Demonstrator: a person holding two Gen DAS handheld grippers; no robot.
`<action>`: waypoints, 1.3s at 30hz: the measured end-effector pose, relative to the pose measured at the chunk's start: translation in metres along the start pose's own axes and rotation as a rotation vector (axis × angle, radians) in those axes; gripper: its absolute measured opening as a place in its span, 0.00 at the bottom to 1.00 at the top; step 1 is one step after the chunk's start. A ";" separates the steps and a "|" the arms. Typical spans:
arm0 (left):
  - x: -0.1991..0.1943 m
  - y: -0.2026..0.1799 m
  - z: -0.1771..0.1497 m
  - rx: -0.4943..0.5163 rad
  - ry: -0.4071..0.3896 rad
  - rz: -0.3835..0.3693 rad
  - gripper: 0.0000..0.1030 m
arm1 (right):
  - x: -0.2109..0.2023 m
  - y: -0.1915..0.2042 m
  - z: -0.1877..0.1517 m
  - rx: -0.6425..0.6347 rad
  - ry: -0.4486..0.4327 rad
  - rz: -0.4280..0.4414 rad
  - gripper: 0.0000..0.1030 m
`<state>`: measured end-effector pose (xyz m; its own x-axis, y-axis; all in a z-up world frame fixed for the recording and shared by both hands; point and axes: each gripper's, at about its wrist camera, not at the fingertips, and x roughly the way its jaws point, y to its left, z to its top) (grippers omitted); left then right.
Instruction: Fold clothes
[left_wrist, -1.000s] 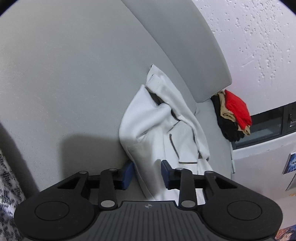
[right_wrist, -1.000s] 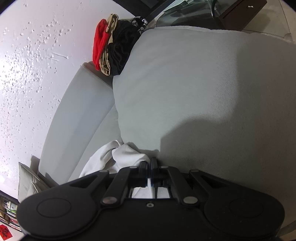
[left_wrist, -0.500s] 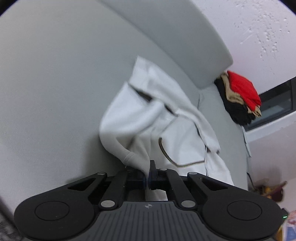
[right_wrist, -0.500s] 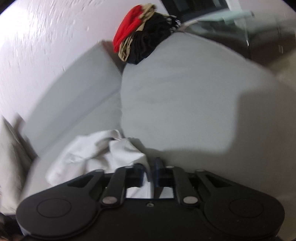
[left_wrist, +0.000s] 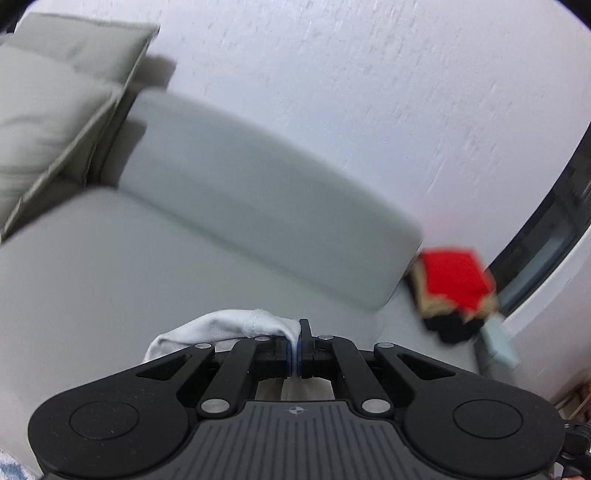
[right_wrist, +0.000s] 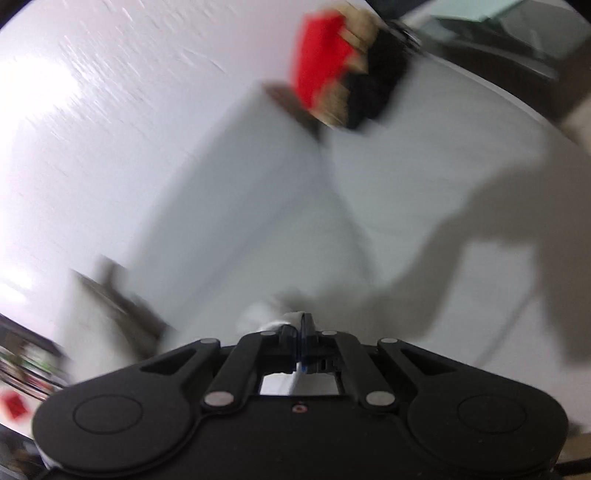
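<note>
Item: white garment (left_wrist: 229, 325), pale cloth, bunched. Location: at the front of the grey sofa (left_wrist: 110, 266), pinched at two places and gathered under both tools; most of it is hidden below the gripper bodies, so its spread cannot be told.

Left gripper (left_wrist: 294, 350): jaws drawn together on a fold of the white garment, which humps up just to the left of the fingertips.

Right gripper (right_wrist: 298, 347): jaws likewise narrow, with a strip of white cloth showing between and behind them; a small lump of the garment (right_wrist: 269, 314) sits just ahead.

Surroundings: sofa backrest (left_wrist: 258, 210); two grey cushions (left_wrist: 48, 122) at the far left end; a stack of folded clothes (left_wrist: 454, 291), red on top, tan and black beneath, at the far right end against the wall (left_wrist: 369, 74). Both views are motion-blurred.

Step in hand, by judgement: garment picked up at two points, ready to be spread out before the first fold. No fold appears made.

Next move calls for: holding both pinches firm, drawing the two grippers apart to pull the cloth taut, then laying it flat on the sofa seat, well apart from the folded stack.
</note>
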<state>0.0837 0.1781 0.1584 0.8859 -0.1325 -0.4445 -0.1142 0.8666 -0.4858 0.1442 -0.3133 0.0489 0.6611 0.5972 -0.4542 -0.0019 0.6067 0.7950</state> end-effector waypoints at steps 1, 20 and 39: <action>-0.020 -0.008 0.014 -0.003 -0.056 -0.044 0.01 | -0.019 0.015 0.005 0.016 -0.059 0.086 0.02; -0.248 -0.065 0.045 0.034 -0.631 -0.246 0.01 | -0.235 0.139 -0.041 -0.211 -0.492 0.553 0.02; 0.006 -0.042 0.118 0.166 -0.405 -0.017 0.03 | -0.018 0.200 0.074 -0.313 -0.530 0.173 0.02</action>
<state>0.1471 0.1981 0.2648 0.9956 0.0229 -0.0908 -0.0533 0.9358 -0.3484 0.1879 -0.2415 0.2455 0.9129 0.4081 -0.0059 -0.3075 0.6973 0.6475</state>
